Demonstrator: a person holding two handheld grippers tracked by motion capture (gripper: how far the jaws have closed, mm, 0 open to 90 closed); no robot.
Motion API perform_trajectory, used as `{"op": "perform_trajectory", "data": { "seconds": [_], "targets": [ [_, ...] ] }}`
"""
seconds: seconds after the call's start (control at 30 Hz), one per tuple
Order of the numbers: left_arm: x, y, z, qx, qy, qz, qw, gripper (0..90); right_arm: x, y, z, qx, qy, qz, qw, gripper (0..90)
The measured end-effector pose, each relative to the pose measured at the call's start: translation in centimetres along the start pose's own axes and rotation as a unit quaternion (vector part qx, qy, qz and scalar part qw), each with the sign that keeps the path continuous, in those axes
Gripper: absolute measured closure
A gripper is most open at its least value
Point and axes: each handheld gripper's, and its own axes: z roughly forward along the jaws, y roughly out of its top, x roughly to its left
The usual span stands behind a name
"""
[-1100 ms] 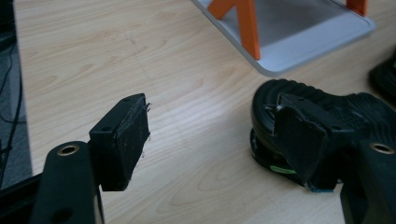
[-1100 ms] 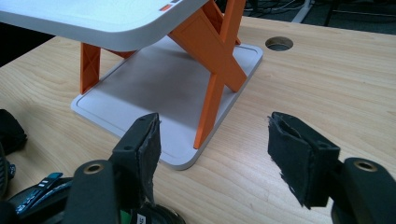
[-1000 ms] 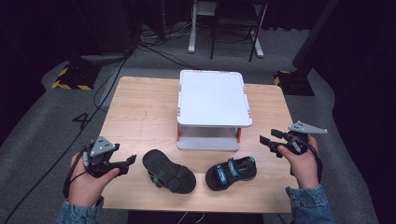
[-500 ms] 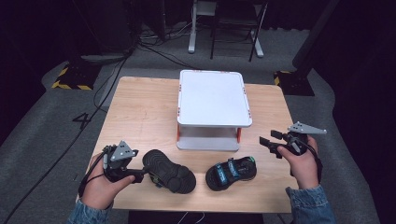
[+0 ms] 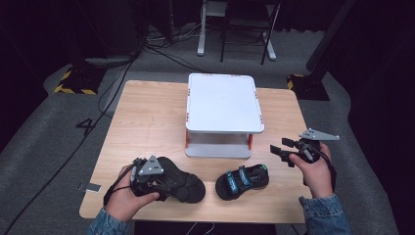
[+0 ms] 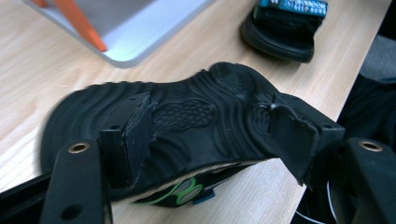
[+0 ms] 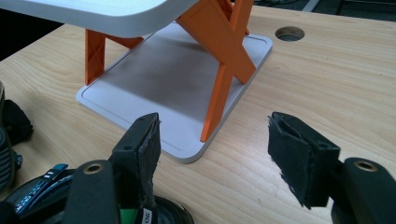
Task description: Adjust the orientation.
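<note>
A black sandal (image 5: 188,188) lies sole-up near the table's front edge, left of centre. My left gripper (image 5: 165,182) sits over it, and in the left gripper view the ridged sole (image 6: 224,79) lies between the jaws of that gripper (image 6: 212,112). The jaws have just been closing, but I see no pad pressing on the sole. A second sandal (image 5: 242,181) with blue straps rests upright to its right (image 6: 285,23). My right gripper (image 5: 278,148) hovers open at the table's right edge (image 7: 215,123), holding nothing, with that sandal (image 7: 37,196) low on its left.
A white two-tier stand (image 5: 222,100) with orange legs sits mid-table, its base plate (image 7: 154,84) just ahead of the right gripper. A round hole (image 7: 289,33) is cut into the wooden table (image 5: 147,117). Cables and chair legs lie on the floor beyond.
My left hand has slid rightward and down from the table's left front onto the overturned sandal, so its jaws now straddle the sole. The right hand has stayed put.
</note>
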Motion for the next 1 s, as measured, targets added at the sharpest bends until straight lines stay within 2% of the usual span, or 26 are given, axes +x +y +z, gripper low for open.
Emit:
{"op": "perform_trajectory", "data": {
  "seconds": [0.03, 0.07, 0.13, 0.2, 0.4, 0.6, 0.7, 1.0],
  "targets": [
    [0.0, 0.0, 0.0, 0.0, 0.0, 0.0, 1.0, 31.2, 0.0, 0.0, 0.0, 0.0, 0.0, 0.0, 1.0, 35.2],
    [-0.2, -0.1, 0.6, 0.002, -0.006, 0.01, 0.9999, 31.3, 0.0, 0.0, 0.0, -0.001, 0.003, -0.001, 1.0, 35.2],
    [-0.2, -0.1, 0.8, -0.001, -0.005, 0.008, 1.0, 29.7, -0.1, 0.0, -0.1, -0.004, 0.004, 0.001, 1.0, 35.2],
    [-0.1, -0.1, 0.8, -0.004, -0.008, -0.002, 1.0, 29.9, -0.1, 0.0, -0.1, -0.003, 0.005, 0.003, 1.0, 35.2],
    [0.1, -0.3, 0.9, -0.015, -0.008, -0.009, 0.9998, 31.1, -0.1, -0.1, 0.0, 0.0, 0.005, 0.005, 1.0, 35.2],
    [0.9, -0.3, 1.4, -0.044, -0.004, -0.033, 0.9985, 37.9, -0.1, -0.3, -0.1, 0.0, 0.006, 0.008, 1.0, 35.2],
    [1.4, -0.1, 2.0, -0.054, -0.004, -0.037, 0.9978, 40.2, -0.3, -0.6, -0.4, 0.001, 0.005, 0.012, 0.9999, 35.2],
    [1.9, 1.1, 3.9, -0.054, 0.012, -0.024, 0.9982, 41.9, -0.9, -1.8, -2.1, -0.007, -0.013, 0.027, 0.9995, 35.2]
  ]
}}
